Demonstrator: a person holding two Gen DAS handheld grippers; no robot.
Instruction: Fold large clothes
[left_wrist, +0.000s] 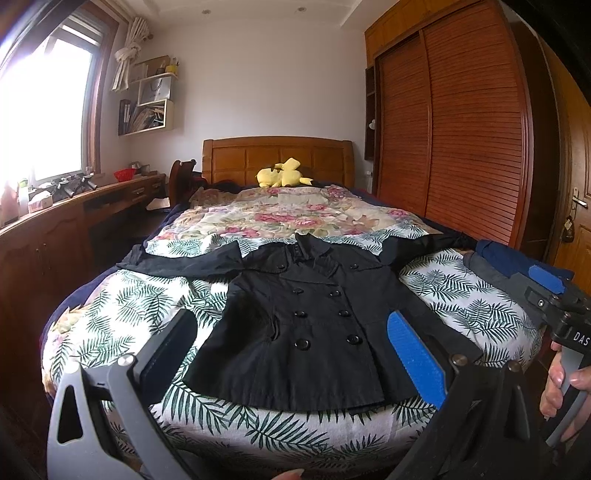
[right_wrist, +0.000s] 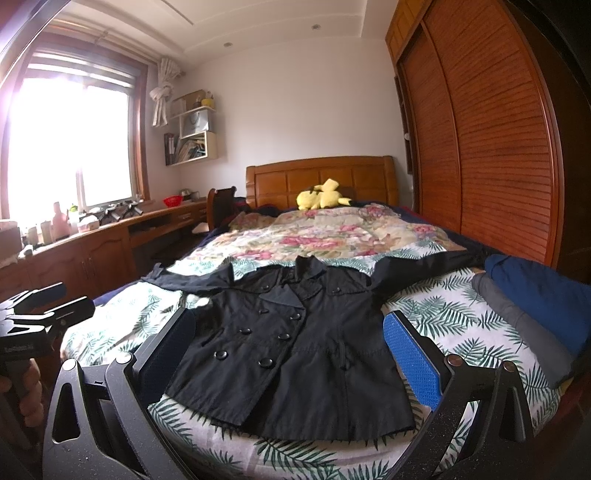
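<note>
Coat (left_wrist: 306, 317) is lying flat, sleeves spread toward 9 and 3 o'clock, readying folding; left claw (left_wrist: 295, 354) and right claw (right_wrist: 291, 358) are hovering wide open, gripping nothing.

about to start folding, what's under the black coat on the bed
The black coat lies flat on a palm-leaf print sheet, which shows all around it. Whatever is directly beneath the coat is covered.

We lose the black coat (left_wrist: 295, 325)'s right hem corner behind the left gripper (left_wrist: 295, 354)'s blue pad at 4 o'clock; desk clutter (left_wrist: 66, 188) at 9 o'clock is unreadable.
</note>
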